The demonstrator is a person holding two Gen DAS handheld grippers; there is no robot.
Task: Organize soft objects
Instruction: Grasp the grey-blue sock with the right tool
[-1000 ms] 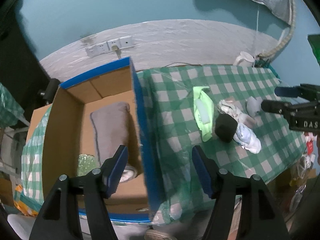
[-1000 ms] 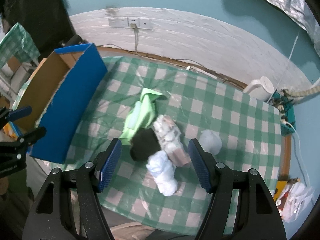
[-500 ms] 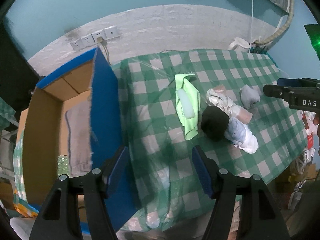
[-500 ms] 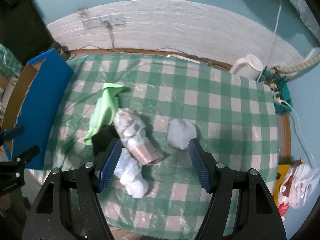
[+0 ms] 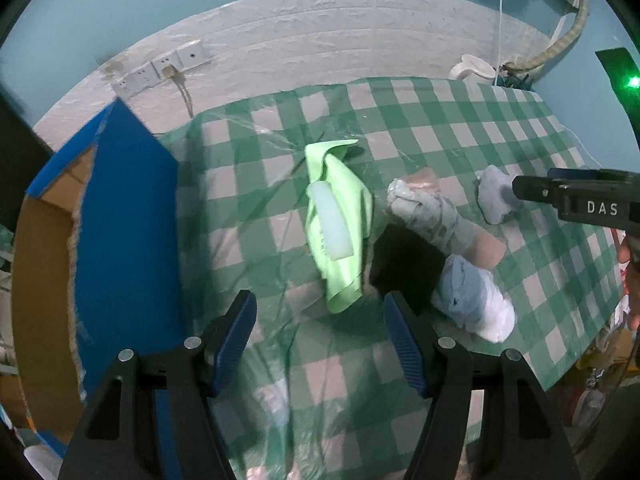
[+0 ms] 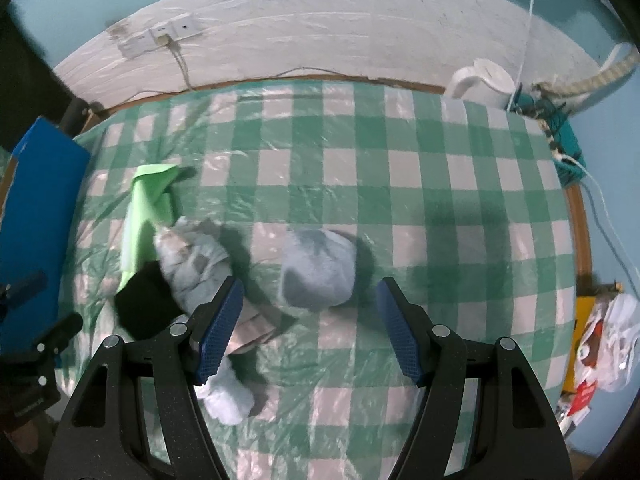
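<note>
Soft things lie on the green-checked table (image 5: 440, 120): a lime green cloth (image 5: 340, 224), a black bundle (image 5: 404, 272), a patterned grey roll (image 5: 428, 212), a light blue roll (image 5: 472, 304) and a grey-blue ball of cloth (image 6: 318, 268). My left gripper (image 5: 320, 328) hangs open just in front of the green cloth's lower tip, nothing between its fingers. My right gripper (image 6: 308, 320) is open above the grey-blue ball (image 5: 494, 196), which lies just beyond the gap between its fingers. The right gripper's side (image 5: 576, 200) shows at the right edge of the left wrist view.
A cardboard box with blue outer walls (image 5: 124, 220) stands at the table's left end. A white kettle (image 6: 482, 84) and a teal power strip with cables (image 6: 560, 136) sit at the back right corner. Bags (image 6: 608, 340) hang past the right edge.
Both grippers moved right and down toward the table. The left one left the box and now faces the green cloth; the right one shifted from the pile to the grey-blue ball.
</note>
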